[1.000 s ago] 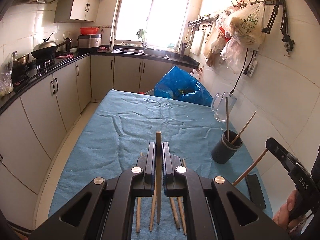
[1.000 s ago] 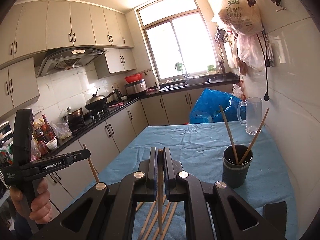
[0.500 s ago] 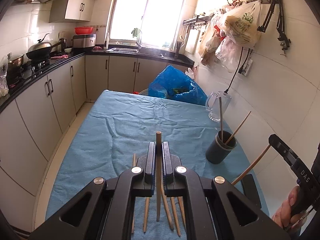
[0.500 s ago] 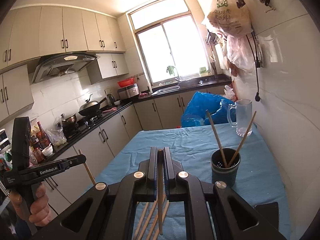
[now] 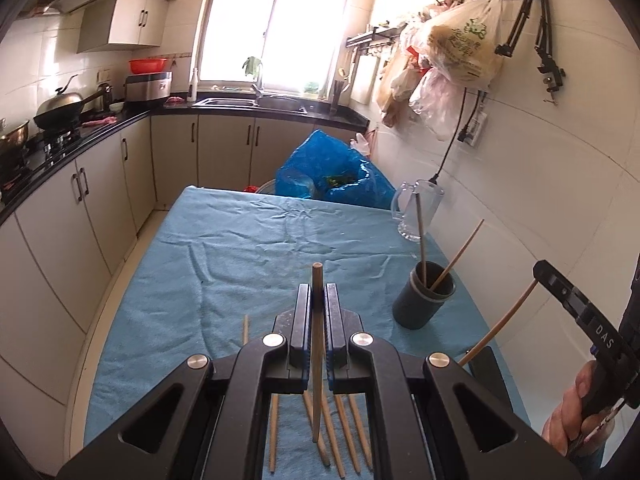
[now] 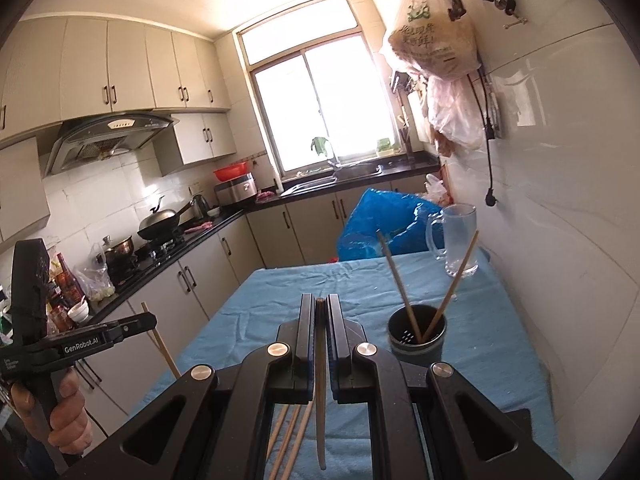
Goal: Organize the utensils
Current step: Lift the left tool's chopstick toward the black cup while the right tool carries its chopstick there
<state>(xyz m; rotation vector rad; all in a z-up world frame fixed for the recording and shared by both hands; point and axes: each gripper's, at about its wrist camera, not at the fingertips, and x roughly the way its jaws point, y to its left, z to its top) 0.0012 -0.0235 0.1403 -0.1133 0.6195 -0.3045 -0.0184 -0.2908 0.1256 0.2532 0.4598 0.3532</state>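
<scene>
My left gripper (image 5: 317, 292) is shut on a wooden chopstick (image 5: 317, 344) held above the blue-clothed table (image 5: 248, 248). My right gripper (image 6: 320, 304) is shut on another chopstick (image 6: 320, 392), also held above the table. A dark grey holder cup (image 5: 424, 300) stands at the right with two chopsticks (image 5: 456, 256) leaning in it; it also shows in the right wrist view (image 6: 416, 334). Several loose chopsticks (image 5: 344, 432) lie on the cloth beneath the grippers. The right gripper shows at the right edge of the left wrist view (image 5: 536, 276); the left gripper shows at the left of the right wrist view (image 6: 150, 320).
A glass mug (image 5: 416, 216) stands behind the cup near the tiled wall. A blue plastic bag (image 5: 332, 176) sits past the table's far end. Kitchen counters with a wok (image 5: 60, 110) run along the left. A black object (image 5: 486, 368) lies at the table's right edge.
Both grippers have risen and drawn back from the cloth with their chopsticks still clamped. The holder cup now sits lower and farther ahead in both views.
</scene>
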